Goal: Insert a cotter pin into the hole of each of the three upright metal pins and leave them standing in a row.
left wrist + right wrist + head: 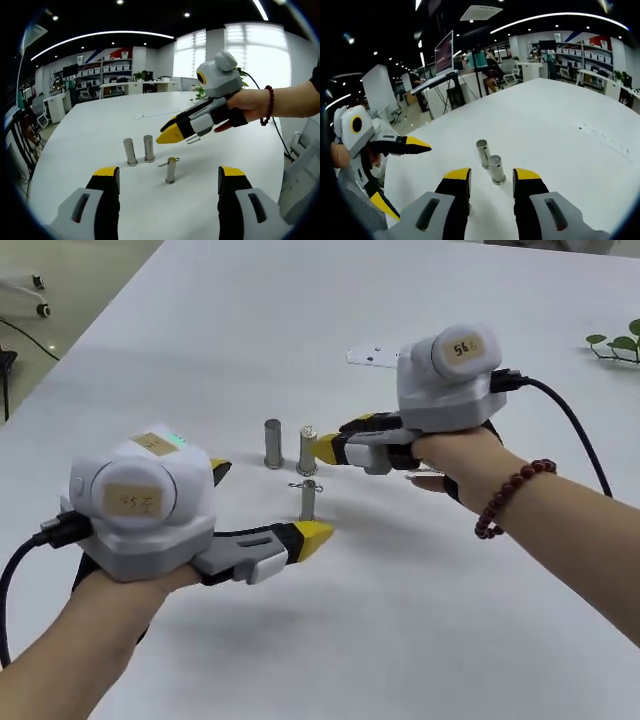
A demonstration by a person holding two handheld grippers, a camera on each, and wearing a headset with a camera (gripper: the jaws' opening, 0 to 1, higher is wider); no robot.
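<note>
As the left gripper (169, 173) hangs low over the white table (450, 640), we log its jaws spread wide, with nothing held. Ahead of that gap stands the front pin (171, 170), upright, with a cotter pin (167, 162) through its top, the wire poking out to the left in the left gripper view.

Right gripper (491, 176): jaws parted by a narrower gap, nothing gripped. Just ahead of its gap stands the right rear pin (496, 169), upright; whether a yellow tip touches it we cannot tell. Close beside it but apart stands the left rear pin (482, 152), upright.

In the head view the front pin stands nearer the person, in line with the right rear one, so the three form a corner.

Further out we list a bead bracelet (510, 495) on the right wrist, a black cable (575, 425) and a green sprig (618, 343) at the far right.
</note>
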